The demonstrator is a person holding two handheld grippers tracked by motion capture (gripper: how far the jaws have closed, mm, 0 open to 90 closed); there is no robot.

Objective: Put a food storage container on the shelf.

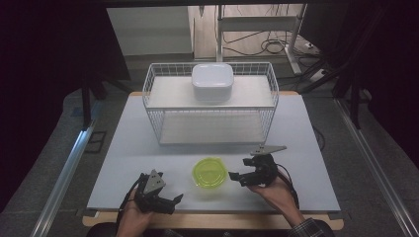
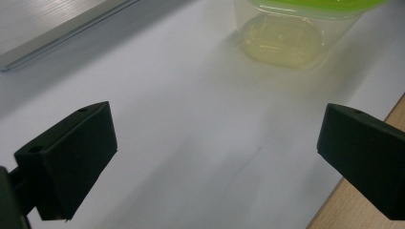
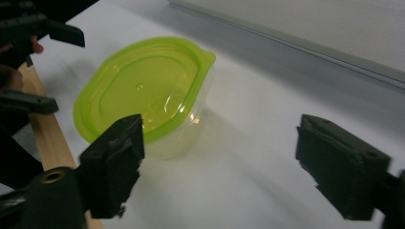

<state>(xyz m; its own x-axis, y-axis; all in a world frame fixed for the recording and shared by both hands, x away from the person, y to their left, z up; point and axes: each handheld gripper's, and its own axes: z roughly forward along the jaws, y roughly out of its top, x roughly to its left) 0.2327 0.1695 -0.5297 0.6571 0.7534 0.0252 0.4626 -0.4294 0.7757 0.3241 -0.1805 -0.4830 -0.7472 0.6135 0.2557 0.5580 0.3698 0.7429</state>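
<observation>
high view — green-lidded container (image 1: pixel 209 172) (lid on) sits between both grippers.

A white lidded box (image 1: pixel 212 82) sits atop a wire rack (image 1: pixel 153 94).

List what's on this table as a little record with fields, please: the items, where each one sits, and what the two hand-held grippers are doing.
container: clear tub with green lid, near edge of white table, between the grippers
rack: white wire shelf rack, far side
box: white lidded box, on the rack's top shelf
left gripper: open, holding nothing, left of the tub
right gripper: open, holding nothing, beside the tub, not touching it
</observation>
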